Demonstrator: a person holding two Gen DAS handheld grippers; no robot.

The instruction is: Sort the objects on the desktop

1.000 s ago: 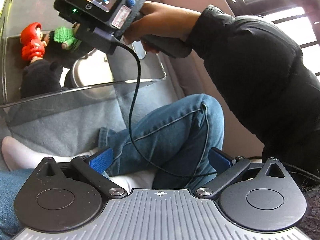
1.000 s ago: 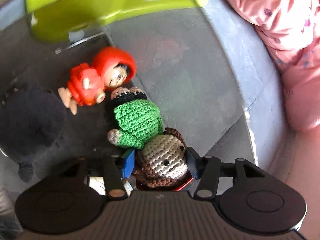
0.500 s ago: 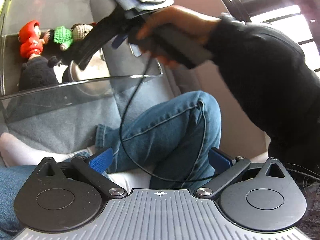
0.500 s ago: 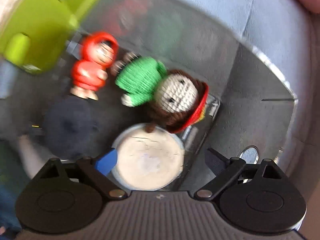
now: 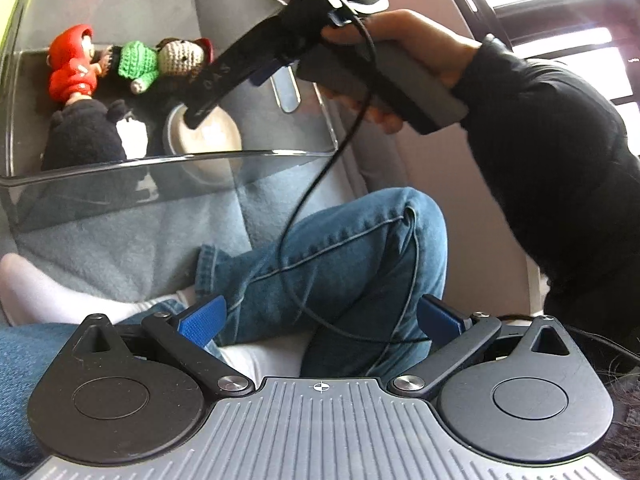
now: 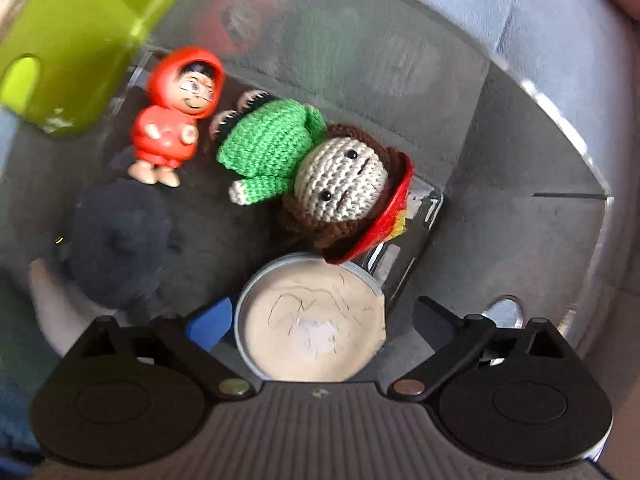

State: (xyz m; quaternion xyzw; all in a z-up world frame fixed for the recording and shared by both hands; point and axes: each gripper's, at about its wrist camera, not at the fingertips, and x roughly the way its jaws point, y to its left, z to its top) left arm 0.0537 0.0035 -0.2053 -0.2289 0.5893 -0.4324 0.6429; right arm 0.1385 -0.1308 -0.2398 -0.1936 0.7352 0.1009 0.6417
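The crocheted doll (image 6: 320, 176) in the green sweater, gripped a second earlier, lay released inside the clear bin (image 6: 560, 184), its head touching a round tin (image 6: 312, 320). Beside it lay a red-hooded figurine (image 6: 176, 116) and a dark plush toy (image 6: 116, 240) (blurred in the right wrist view). The right gripper (image 6: 320, 320) had pulled back, fingers spread around the tin. The left gripper (image 5: 320, 316) hung spread wide over the person's jeans (image 5: 340, 248).

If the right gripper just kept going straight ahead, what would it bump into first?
Most likely the round tin, which sits between the open fingers of the right gripper, just ahead. The crochet doll lies beyond it. Depth is hard to judge here.
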